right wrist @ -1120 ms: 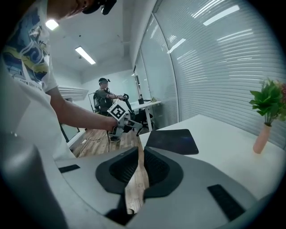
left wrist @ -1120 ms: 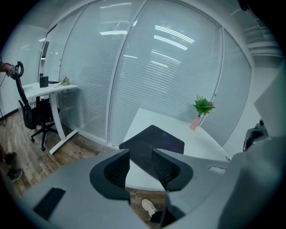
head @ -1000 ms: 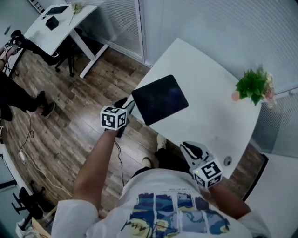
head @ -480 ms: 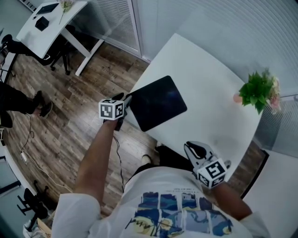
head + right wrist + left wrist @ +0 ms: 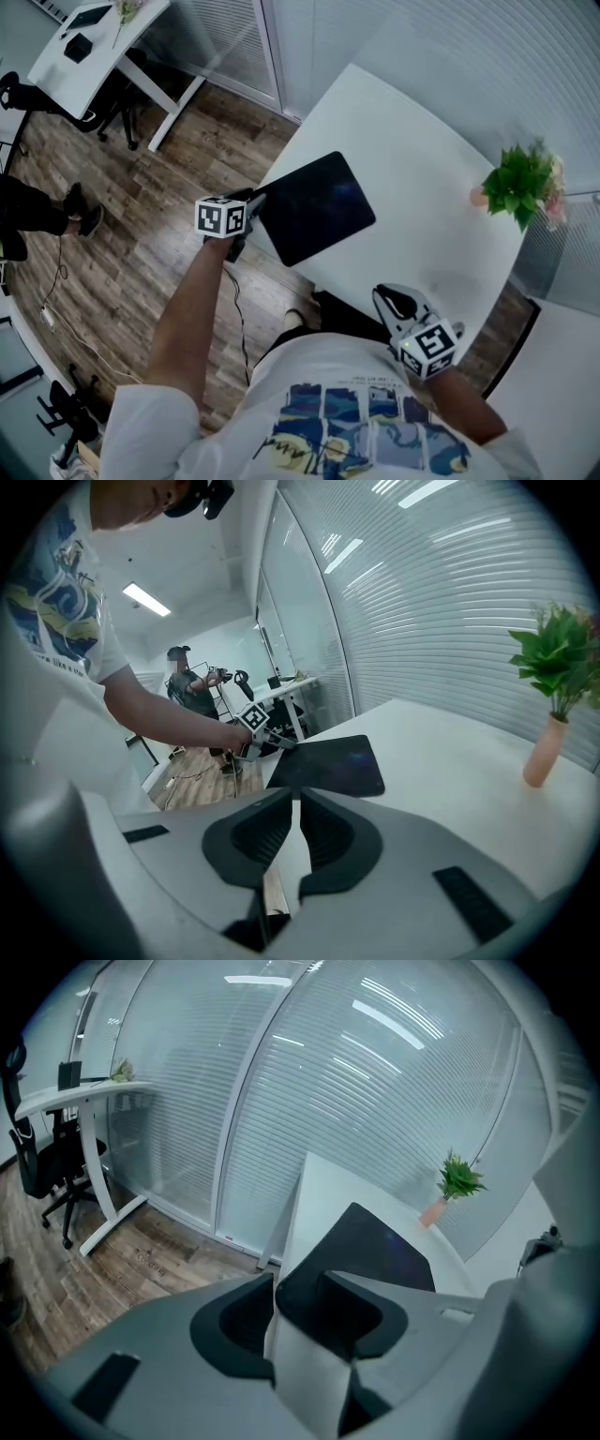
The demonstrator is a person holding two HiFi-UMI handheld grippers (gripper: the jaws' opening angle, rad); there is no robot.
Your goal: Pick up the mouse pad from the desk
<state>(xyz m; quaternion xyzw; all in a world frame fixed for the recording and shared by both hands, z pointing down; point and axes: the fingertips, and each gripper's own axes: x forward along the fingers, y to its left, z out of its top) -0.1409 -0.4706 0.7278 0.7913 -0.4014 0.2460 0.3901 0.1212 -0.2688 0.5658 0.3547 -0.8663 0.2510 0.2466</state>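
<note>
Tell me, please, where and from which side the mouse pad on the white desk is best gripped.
Probably the corner at the edge of the desk beside the wooden floor, approached from beyond that edge. The mouse pad lies flat and thin, so only its rim offers a bite. The left hand-held gripper has just been opening its jaws, with that corner between them, not yet pinched.

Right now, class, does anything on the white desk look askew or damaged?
Nothing stands out: the dark rectangular mouse pad lies flat on the white desk; the green plant in its pink vase stands upright.
</note>
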